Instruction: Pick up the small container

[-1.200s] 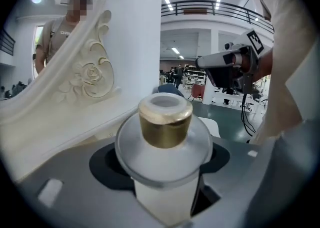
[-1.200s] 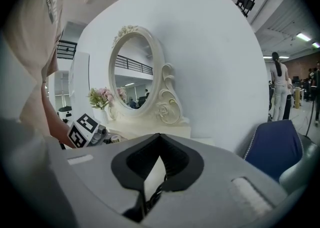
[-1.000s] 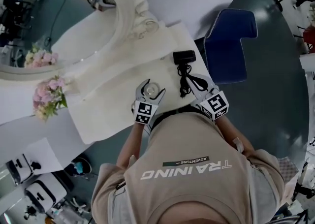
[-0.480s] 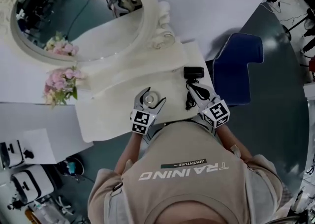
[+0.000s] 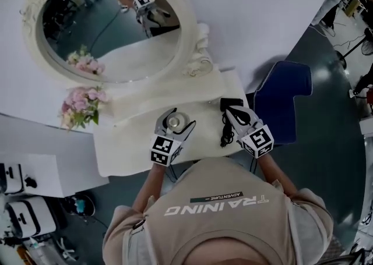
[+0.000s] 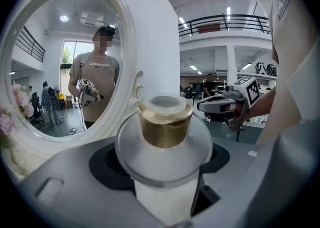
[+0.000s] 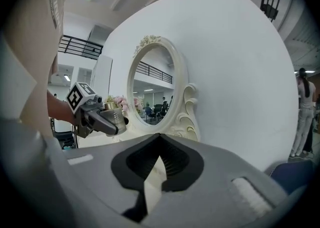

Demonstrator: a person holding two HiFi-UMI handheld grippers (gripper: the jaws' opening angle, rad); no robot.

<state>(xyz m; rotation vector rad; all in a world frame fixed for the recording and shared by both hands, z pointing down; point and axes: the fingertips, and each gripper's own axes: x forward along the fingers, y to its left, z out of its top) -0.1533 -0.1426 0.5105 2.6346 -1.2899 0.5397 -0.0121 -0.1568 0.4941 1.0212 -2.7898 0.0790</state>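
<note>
Left gripper (image 6: 162, 162) is clamped on the small round jar with gold collar and frosted cap (image 6: 166, 124). The pads bear on the jar's wide lower disc from both sides. Right gripper (image 7: 158, 147) has its jaws together with nothing between them, and it hangs at centre-right of the head view over the black cable (image 5: 224, 135).

Jar location: centre of the head view, over the cream table top (image 5: 134, 141), just below the oval mirror with the ornate white frame (image 5: 192, 42). Can't tell whether it has cleared the surface.

For the lift:
- go straight up and keep the wrist level
- the grip sits low on a curved disc, so any tilt invites slip or roll-out
- hold the squeeze steady; the shell looks smooth
- keep clear of the mirror frame, which is close

Orientation: the jar is upright. The cap points to the top of the frame in the left gripper view and faces the camera in the head view. Its axis is vertical, and the body is wider than it is tall.
</note>
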